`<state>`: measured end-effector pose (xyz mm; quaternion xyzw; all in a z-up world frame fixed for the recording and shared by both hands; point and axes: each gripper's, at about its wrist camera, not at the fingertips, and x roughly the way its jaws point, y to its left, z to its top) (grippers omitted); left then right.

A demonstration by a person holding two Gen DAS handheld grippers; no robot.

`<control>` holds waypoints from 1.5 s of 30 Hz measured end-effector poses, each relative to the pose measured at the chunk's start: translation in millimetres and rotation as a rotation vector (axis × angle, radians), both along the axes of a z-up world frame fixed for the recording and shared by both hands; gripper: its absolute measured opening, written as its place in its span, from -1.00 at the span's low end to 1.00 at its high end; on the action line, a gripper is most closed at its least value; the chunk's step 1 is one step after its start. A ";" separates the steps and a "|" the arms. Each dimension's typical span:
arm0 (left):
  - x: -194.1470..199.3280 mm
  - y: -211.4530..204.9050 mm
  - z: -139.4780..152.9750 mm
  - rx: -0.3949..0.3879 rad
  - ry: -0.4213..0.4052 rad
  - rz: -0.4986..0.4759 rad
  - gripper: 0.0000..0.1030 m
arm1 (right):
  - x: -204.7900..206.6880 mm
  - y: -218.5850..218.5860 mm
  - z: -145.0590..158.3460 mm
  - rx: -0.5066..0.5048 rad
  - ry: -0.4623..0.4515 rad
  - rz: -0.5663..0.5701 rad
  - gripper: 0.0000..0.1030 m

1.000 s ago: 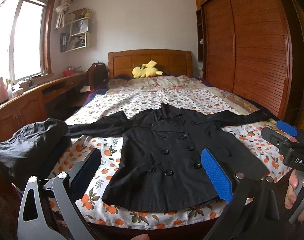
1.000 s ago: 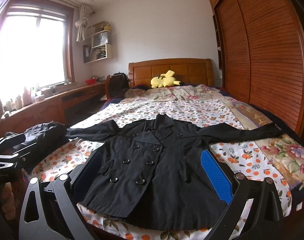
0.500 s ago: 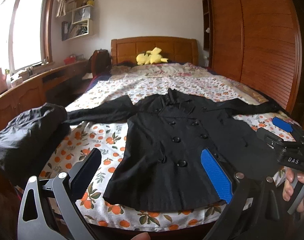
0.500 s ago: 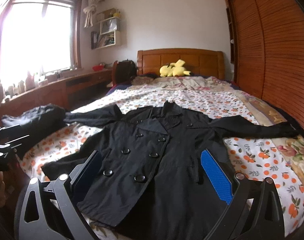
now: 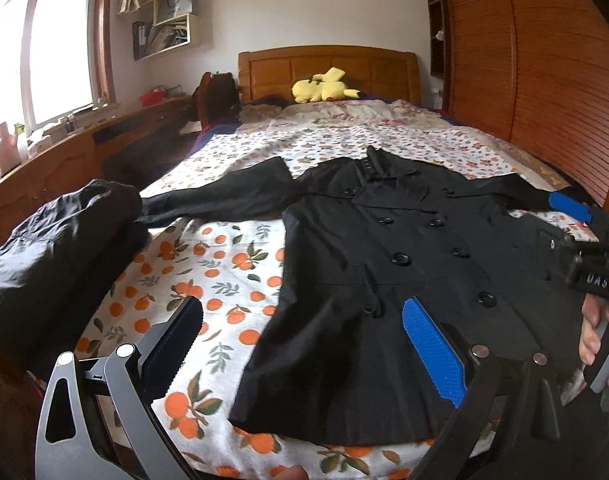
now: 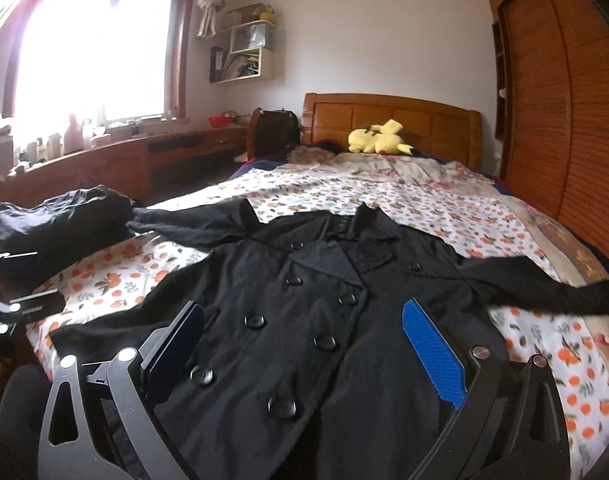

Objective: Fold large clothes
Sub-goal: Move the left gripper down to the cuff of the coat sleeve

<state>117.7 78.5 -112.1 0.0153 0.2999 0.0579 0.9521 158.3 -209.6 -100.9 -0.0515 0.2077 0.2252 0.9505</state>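
Black coat (image 5: pixel 404 264) flat on bed (image 5: pixel 224 264), front up, buttoned. Long axis along bed: collar toward headboard (image 5: pixel 328 68), hem at near edge. Sleeves spread sideways, one toward dark bundle (image 5: pixel 52 248) at bed's left edge, other toward wardrobe (image 5: pixel 524 72) side. Left gripper (image 5: pixel 300 344) wide, empty, above hem's left corner. Right gripper (image 6: pixel 302 350) wide, empty, above coat's lower front. Yellow plush (image 6: pixel 378 140) by headboard.

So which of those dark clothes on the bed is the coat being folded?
Look at the bed with the orange-print sheet. The black coat lies flat in its middle, sleeves spread wide. Unlike the crumpled dark heap at the sheet's left edge, it shows two rows of buttons.
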 end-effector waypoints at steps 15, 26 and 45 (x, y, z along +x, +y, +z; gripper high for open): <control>36.5 44.9 -5.2 -0.029 0.041 0.109 0.96 | 73.5 55.7 -18.5 0.035 0.063 0.115 0.86; 76.5 80.9 -14.6 -0.005 0.078 0.134 0.96 | 97.2 71.8 -62.2 0.015 0.158 0.157 0.86; 230.5 174.3 -50.0 -0.142 0.143 0.158 0.70 | 92.8 72.5 -66.8 0.013 0.141 0.155 0.86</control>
